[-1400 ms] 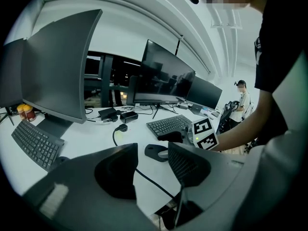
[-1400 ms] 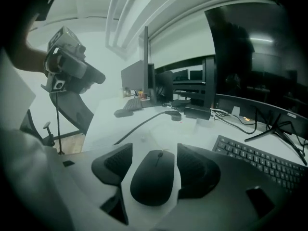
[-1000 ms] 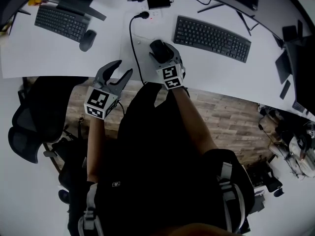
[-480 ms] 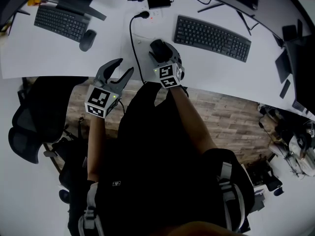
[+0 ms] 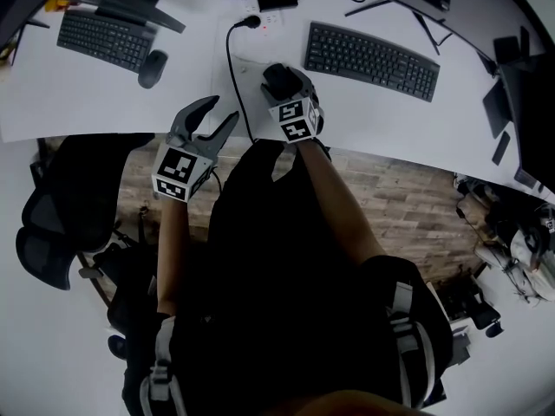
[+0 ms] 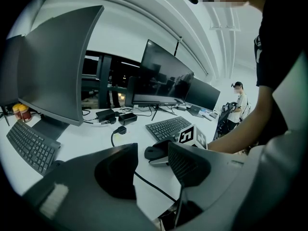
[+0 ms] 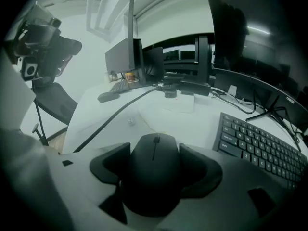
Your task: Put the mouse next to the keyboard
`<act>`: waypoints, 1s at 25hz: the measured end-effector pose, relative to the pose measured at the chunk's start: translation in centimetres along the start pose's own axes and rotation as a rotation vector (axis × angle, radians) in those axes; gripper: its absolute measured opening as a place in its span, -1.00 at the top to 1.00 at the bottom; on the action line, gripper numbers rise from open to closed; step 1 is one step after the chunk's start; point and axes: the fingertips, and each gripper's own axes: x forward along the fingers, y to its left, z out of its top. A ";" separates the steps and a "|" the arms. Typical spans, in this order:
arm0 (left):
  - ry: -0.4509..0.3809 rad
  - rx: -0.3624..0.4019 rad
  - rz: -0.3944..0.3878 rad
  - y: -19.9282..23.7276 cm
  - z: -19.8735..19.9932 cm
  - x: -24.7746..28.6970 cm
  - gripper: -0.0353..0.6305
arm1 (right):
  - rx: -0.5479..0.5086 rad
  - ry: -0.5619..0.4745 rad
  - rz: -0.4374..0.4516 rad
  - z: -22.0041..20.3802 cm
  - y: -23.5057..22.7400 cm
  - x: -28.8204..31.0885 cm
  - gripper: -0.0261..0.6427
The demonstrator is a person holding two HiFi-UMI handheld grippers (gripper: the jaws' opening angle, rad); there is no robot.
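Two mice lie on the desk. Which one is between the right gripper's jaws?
The mouse just left of the right-hand keyboard. The other mouse lies by the far-left keyboard, away from both grippers.

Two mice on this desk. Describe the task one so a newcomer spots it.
On the white desk, find the keyboard right of the black cable. The mouse lies off its left end, between the right gripper's jaws; the other mouse, far left, is untouched.

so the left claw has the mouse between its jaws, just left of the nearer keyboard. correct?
No. The mouse is between the jaws of the right claw, not the left; the right gripper view shows it. The left claw is open with nothing in it. The rest holds: the mouse is left of the keyboard.
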 end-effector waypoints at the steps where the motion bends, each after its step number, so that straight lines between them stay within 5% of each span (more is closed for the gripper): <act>1: -0.004 0.000 0.000 0.0 0.1 0.0 0.30 | -0.003 -0.001 0.000 0.0 0.0 0.0 -0.03; 25: -0.039 0.045 -0.010 -0.4 1.8 -0.3 0.31 | -0.026 0.021 0.029 -0.1 -0.3 -1.0 0.05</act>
